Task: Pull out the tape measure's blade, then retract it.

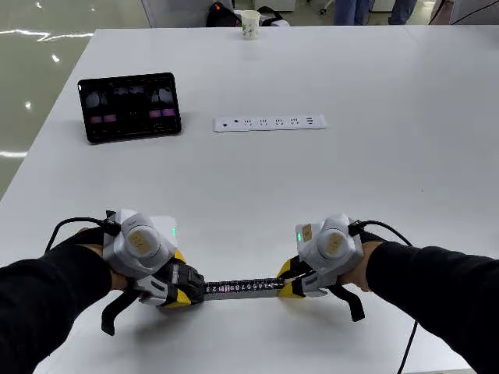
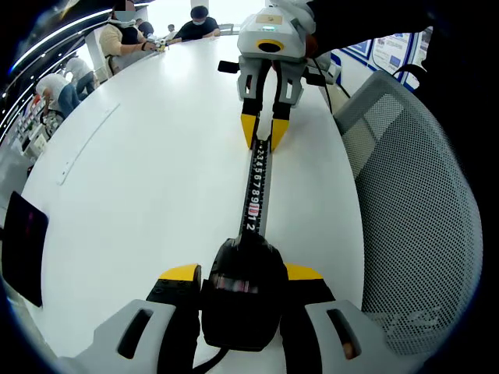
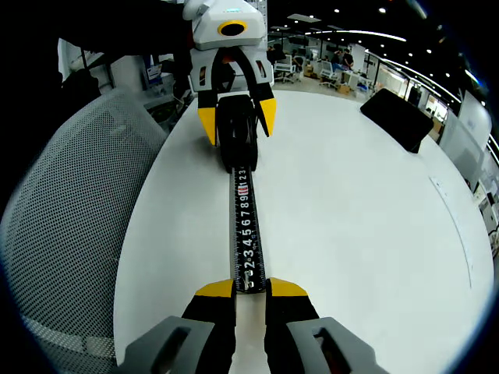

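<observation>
Tape measure (image 1: 184,285): the black case rests on the white table (image 1: 327,179) at its near edge, toward the person's left. It is clamped between the yellow-tipped jaws of the left gripper (image 1: 181,287). In the left gripper view the case (image 2: 242,296) fills the gap between the jaws of the left gripper (image 2: 242,273), which press against both its sides.

Blade (image 1: 243,287): it is partly drawn out of the case and runs straight along the tabletop, printed numerals facing up, from the case to the right gripper (image 1: 291,282). In the right gripper view the free end of the blade (image 3: 246,234) sits between the yellow tips of the right gripper (image 3: 250,290). The jaws stand narrow and pinch that end. The left gripper (image 3: 236,121) faces it from the far end of the blade, with the case (image 3: 236,132) in its jaws. In the left gripper view the blade (image 2: 256,187) leads away to the right gripper (image 2: 263,132).

Containers: a paper cup (image 1: 249,23) stands upright at the far edge of the table, well apart from the grippers. Its inside cannot be seen.

Other items: a dark tablet (image 1: 130,107) lies toward the far left. A white power strip (image 1: 270,122) lies flat near the table's middle, to the right of the tablet. A mesh chair (image 2: 413,202) stands beside the table's near edge. People (image 2: 125,31) sit at the table's far end in the left gripper view.
</observation>
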Demonstrator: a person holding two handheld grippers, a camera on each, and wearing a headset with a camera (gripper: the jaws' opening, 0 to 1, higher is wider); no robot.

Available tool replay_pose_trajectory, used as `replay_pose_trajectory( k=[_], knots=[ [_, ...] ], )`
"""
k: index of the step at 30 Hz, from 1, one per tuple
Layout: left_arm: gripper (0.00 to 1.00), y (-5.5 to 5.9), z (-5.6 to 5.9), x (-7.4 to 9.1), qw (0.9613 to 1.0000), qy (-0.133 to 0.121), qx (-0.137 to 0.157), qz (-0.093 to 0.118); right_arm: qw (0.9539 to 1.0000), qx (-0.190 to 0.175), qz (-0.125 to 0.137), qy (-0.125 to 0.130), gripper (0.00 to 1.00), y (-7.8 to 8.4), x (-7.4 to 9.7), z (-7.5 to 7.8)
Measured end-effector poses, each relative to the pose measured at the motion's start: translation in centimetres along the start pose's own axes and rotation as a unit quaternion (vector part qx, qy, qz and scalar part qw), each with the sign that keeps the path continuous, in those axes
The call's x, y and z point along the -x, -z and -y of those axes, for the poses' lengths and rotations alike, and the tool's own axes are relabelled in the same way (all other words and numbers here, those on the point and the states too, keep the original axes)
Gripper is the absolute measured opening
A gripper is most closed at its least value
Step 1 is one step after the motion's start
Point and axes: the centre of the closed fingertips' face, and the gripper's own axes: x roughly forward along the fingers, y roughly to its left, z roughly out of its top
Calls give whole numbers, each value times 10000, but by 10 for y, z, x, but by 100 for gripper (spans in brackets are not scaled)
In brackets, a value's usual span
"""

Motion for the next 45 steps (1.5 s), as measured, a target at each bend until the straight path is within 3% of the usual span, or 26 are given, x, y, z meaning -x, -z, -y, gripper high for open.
replay_pose_trajectory(
  k=[45],
  knots=[
    [34, 0, 1, 0, 10000, -16, 10, 12, 9999, -98, -53, 61, 10, 19, 16, 2]
  ],
)
